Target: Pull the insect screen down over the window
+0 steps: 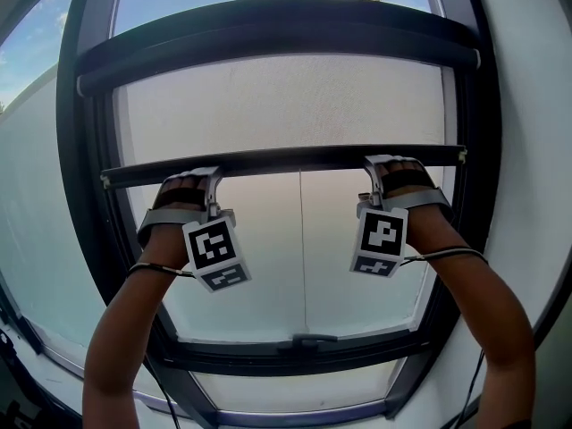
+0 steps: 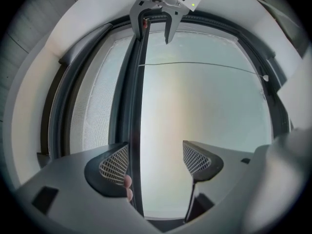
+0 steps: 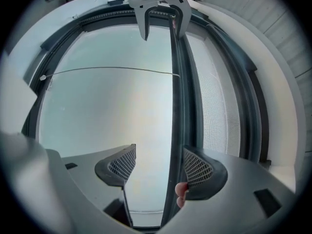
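While their cross-hatched jaws gape apart, the left gripper (image 2: 156, 161) and right gripper (image 3: 160, 165) rest against the fine-mesh insect screen's (image 1: 286, 105) slim dark bar (image 1: 286, 159).

One window (image 1: 85, 150), one insect screen (image 1: 286, 105), one pull bar (image 1: 286, 159), one thin cord (image 1: 301, 239); two grippers, left gripper (image 2: 156, 161) and right gripper (image 3: 160, 165).

Head view faces the window (image 1: 268, 266); tool views sight along its bar (image 2: 134, 130).
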`<act>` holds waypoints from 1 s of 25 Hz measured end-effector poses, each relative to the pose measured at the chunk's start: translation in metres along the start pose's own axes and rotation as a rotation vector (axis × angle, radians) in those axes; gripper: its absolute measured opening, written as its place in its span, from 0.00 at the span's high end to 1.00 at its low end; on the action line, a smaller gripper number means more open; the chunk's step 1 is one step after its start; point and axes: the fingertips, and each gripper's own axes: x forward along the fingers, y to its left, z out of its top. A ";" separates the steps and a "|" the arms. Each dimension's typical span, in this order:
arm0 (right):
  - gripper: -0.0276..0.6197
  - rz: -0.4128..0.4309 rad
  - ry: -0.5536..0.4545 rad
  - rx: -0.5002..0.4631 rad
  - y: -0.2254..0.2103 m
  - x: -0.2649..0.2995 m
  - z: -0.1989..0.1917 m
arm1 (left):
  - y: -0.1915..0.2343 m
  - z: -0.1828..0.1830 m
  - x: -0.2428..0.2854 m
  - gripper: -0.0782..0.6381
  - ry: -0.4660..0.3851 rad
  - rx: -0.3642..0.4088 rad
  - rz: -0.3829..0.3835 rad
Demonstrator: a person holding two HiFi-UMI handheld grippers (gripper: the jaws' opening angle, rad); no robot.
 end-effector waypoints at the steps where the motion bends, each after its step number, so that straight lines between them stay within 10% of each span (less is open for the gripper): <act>1: 0.52 0.009 0.001 -0.007 0.007 -0.002 0.000 | -0.007 0.000 -0.001 0.41 0.001 -0.001 -0.010; 25: 0.52 0.268 -0.008 0.094 0.086 -0.038 0.013 | -0.093 0.001 -0.034 0.41 0.007 -0.026 -0.245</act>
